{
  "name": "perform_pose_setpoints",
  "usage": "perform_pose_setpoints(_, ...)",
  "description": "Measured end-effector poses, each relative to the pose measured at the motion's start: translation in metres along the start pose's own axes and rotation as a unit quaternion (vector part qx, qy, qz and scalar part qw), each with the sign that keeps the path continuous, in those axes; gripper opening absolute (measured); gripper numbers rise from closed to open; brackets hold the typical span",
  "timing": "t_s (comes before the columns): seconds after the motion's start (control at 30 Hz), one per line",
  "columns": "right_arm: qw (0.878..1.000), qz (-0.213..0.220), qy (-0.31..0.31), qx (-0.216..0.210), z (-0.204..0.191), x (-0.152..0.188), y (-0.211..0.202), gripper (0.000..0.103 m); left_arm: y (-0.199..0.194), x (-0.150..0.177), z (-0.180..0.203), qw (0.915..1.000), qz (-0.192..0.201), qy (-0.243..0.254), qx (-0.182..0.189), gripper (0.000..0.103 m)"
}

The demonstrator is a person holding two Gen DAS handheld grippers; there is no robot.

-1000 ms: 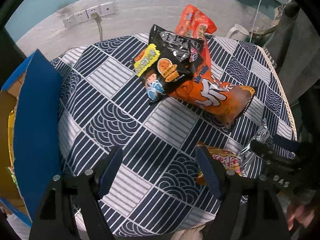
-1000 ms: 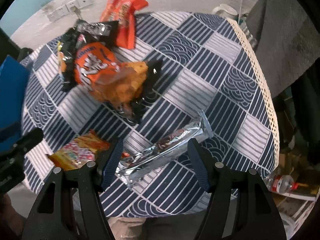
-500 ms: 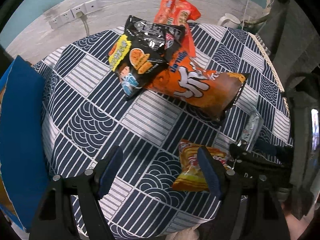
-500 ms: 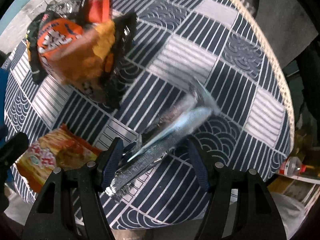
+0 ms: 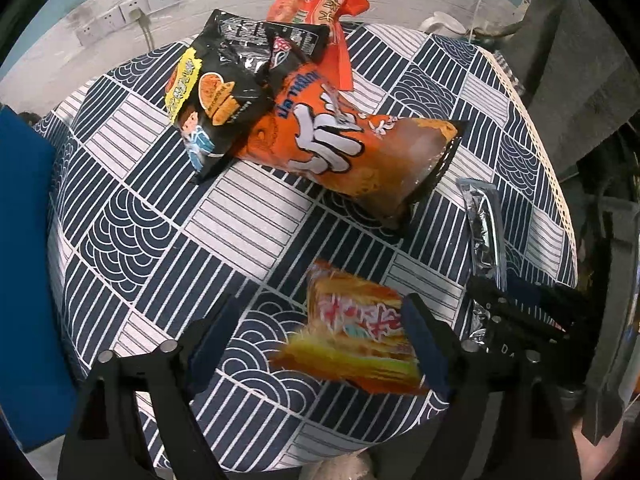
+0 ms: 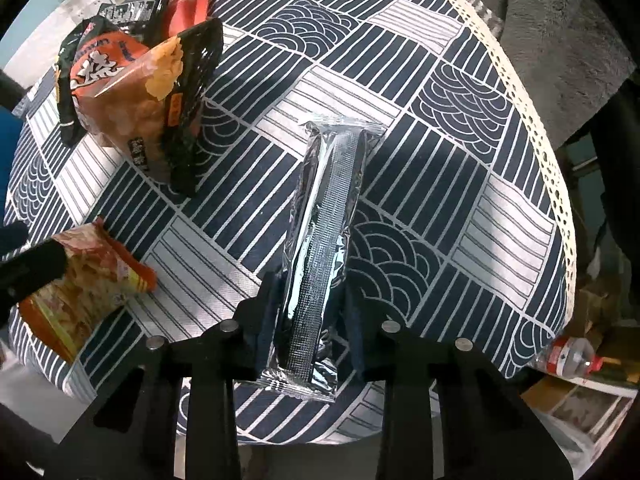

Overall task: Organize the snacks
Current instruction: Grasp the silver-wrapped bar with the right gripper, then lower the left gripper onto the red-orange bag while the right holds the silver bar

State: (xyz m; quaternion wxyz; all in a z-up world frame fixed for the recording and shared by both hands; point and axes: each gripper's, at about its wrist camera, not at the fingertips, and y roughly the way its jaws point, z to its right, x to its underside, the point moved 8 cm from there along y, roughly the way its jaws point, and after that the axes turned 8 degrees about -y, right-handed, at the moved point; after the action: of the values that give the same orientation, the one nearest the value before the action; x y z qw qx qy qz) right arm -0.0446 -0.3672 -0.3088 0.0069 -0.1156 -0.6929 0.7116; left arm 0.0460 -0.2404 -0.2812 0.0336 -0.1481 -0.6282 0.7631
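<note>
A small yellow-orange snack packet (image 5: 356,336) lies on the patterned tablecloth (image 5: 160,220) near its front edge. My left gripper (image 5: 316,312) hangs over it with its jaws opening. The packet sits between them against the right finger, and the left finger stands well clear. A long silver foil packet (image 6: 328,200) lies lengthwise on the cloth, and my right gripper (image 6: 310,284) is shut on its near end, both pads pressing the foil. In the left wrist view the silver packet (image 5: 484,224) and the right gripper's black body show at the right.
A black snack bag (image 5: 216,108), a large orange bag (image 5: 340,144) and a red-orange bag (image 5: 316,4) are piled at the back of the round table. A blue box flap (image 5: 20,240) stands at the left. A plastic bottle (image 6: 572,358) lies on the floor.
The right gripper came down and closed on the silver packet, which now lies in line with its fingers. The left gripper moved right and down over the yellow-orange packet, its jaws wider.
</note>
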Motion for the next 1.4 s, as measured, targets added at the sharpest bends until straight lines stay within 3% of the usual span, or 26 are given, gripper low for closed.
perform_pose_setpoints(0.27,1.000,0.010,0.019,-0.001,0.022,-0.019,-0.010,0.031,0.004,0.004,0.015,0.9998,-0.004,0.021,-0.005,0.087)
perform_pose_setpoints(0.37,1.000,0.007,0.018,-0.003,0.024,-0.021,-0.009,0.039,-0.001,0.001,0.020,0.9993,0.004,0.036,-0.007,0.087)
perform_pose_setpoints(0.53,1.000,0.001,0.022,-0.014,0.035,-0.033,0.005,0.043,0.012,0.005,0.025,0.9976,-0.021,0.065,-0.006,0.087)
perform_pose_setpoints(0.73,0.999,0.021,0.021,-0.025,0.041,-0.036,0.007,0.043,0.035,0.017,0.022,0.9973,-0.047,0.056,-0.002,0.087)
perform_pose_setpoints(0.8,0.999,0.026,0.018,-0.020,0.042,-0.037,0.007,0.042,0.038,0.017,0.020,0.9977,-0.047,0.049,0.001,0.081)
perform_pose_setpoints(0.87,0.999,0.030,0.011,-0.009,0.027,-0.036,0.010,0.029,0.040,0.018,0.019,0.9980,-0.046,0.043,0.008,0.068)
perform_pose_setpoints(0.93,0.999,0.033,0.006,-0.004,0.023,-0.033,0.012,0.028,0.040,0.018,0.016,0.9983,-0.044,0.037,0.012,0.057)
perform_pose_setpoints(1.17,0.999,0.045,-0.003,0.008,0.016,-0.027,0.004,0.028,0.023,0.016,0.010,0.9992,-0.011,0.037,0.011,0.048)
perform_pose_setpoints(1.4,0.997,0.074,-0.015,0.022,0.007,-0.030,-0.027,0.028,-0.009,0.016,-0.005,0.9990,0.030,0.033,0.001,0.047)
